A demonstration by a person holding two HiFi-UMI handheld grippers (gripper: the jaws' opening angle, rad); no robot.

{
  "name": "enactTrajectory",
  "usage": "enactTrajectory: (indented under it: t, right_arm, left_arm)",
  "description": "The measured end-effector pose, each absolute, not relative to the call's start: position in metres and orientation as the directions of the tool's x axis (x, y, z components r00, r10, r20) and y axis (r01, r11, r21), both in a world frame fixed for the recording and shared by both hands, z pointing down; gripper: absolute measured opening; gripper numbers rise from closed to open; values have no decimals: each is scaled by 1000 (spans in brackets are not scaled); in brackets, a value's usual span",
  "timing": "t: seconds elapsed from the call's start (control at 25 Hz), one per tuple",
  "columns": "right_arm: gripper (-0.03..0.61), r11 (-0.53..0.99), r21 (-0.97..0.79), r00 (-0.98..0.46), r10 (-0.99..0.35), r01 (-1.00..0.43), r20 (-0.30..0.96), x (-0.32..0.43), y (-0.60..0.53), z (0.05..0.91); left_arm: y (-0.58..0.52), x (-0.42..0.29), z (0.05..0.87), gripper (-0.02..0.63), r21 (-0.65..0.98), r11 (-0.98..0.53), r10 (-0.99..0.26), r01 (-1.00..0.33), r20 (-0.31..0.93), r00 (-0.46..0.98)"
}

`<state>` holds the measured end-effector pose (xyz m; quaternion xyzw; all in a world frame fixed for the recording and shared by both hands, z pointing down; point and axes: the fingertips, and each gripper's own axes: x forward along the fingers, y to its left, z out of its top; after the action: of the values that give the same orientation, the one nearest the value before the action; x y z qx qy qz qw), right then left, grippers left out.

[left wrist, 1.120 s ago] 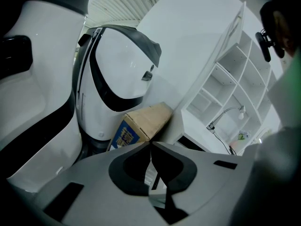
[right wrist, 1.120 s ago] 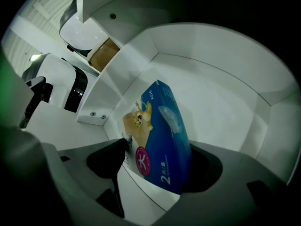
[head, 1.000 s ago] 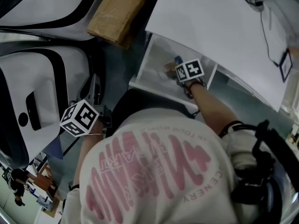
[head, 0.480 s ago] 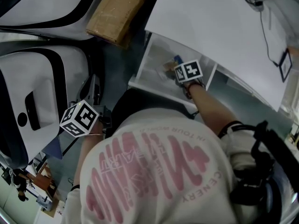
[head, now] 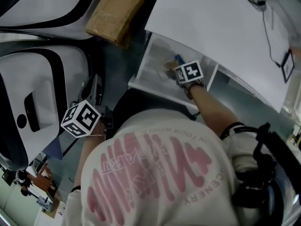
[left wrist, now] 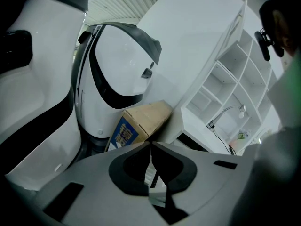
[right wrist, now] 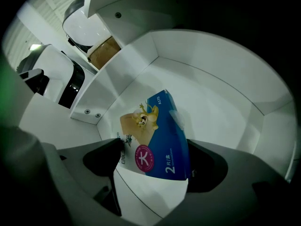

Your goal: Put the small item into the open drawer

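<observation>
The right gripper (right wrist: pixel 153 149) points down into the open white drawer (right wrist: pixel 221 102). Its jaws have just been opening wide, apparently to release the small blue-and-tan cardboard box (right wrist: pixel 160 126) between them, at 6 o'clock. The left gripper (left wrist: pixel 150 145) idles, jaws closed, empty.

Blue-and-tan cartoon-printed packet (right wrist: pixel 157 135); white drawer (right wrist: pixel 211 93); brown cardboard box (head: pixel 117 8).
</observation>
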<state>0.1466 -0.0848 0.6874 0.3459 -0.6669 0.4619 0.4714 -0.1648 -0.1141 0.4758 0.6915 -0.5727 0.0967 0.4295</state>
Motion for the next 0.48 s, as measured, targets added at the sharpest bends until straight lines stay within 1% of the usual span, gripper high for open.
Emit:
enactTrajectory:
  t: [0.32,0.48]
  right_arm:
    - [410,341,-289,-321,-41,-895,946,147,-86,688]
    - [413,362,-270,-315,-69,-892,947,148,-87,685]
  left_arm:
    - [-113,-162,474,38,477,22,-710,-879,626,322]
    - [-111,-161,472,38,476,23,-711,-879,626,320]
